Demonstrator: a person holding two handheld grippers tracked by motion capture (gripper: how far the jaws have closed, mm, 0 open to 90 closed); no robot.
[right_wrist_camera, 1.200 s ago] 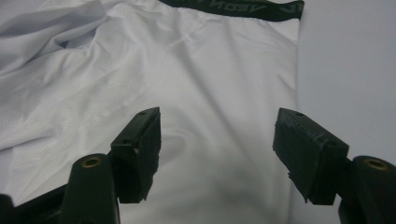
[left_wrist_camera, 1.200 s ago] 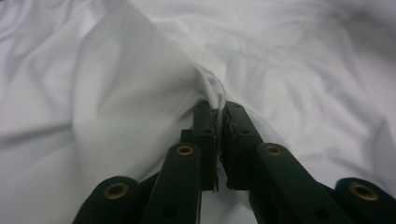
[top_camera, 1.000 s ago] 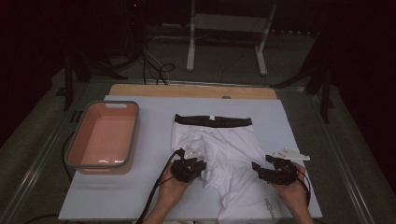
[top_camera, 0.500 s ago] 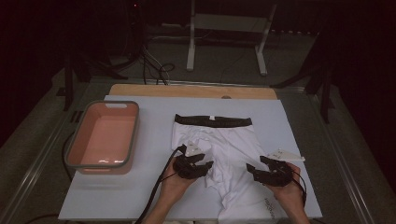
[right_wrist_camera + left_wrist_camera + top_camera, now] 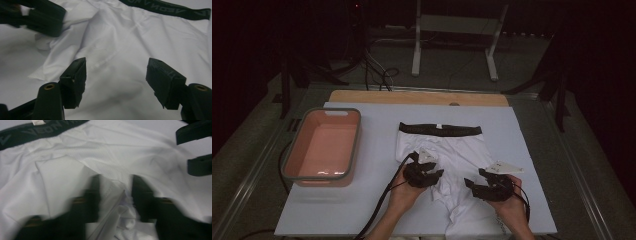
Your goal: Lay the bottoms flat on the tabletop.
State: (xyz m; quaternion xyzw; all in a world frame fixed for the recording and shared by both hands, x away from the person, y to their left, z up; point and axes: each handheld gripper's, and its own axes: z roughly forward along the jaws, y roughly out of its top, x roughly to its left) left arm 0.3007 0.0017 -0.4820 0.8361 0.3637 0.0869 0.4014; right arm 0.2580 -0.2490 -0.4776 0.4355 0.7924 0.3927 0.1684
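Fingers [image 5: 93,195] of the left gripper [image 5: 113,197] stood a narrow way apart and were blurred in the left gripper view; its jaws had just been closing, with a bunched fold of a pair of white fabric boxer briefs [image 5: 447,160] between them, though whether the pads pressed on the cloth could not be told. In the high view, the left gripper [image 5: 432,175] sat over the crumpled crotch of the garment, held in the person's left hand [image 5: 404,192].

Wide apart stood the fingers [image 5: 75,80] of the right gripper [image 5: 116,75], with nothing between them; they hovered just above flat white cloth in the right gripper view. In the high view the right gripper [image 5: 477,184] lay near the garment's right leg, well apart from the left one.

The briefs lay spread on a pale lavender table mat [image 5: 522,140], their black elastic waistband [image 5: 439,130] at the far edge. A pink rectangular plastic tub with a grey rim [image 5: 324,145] sat well apart on the left of the mat. A wooden board edge [image 5: 417,97] ran behind the mat.
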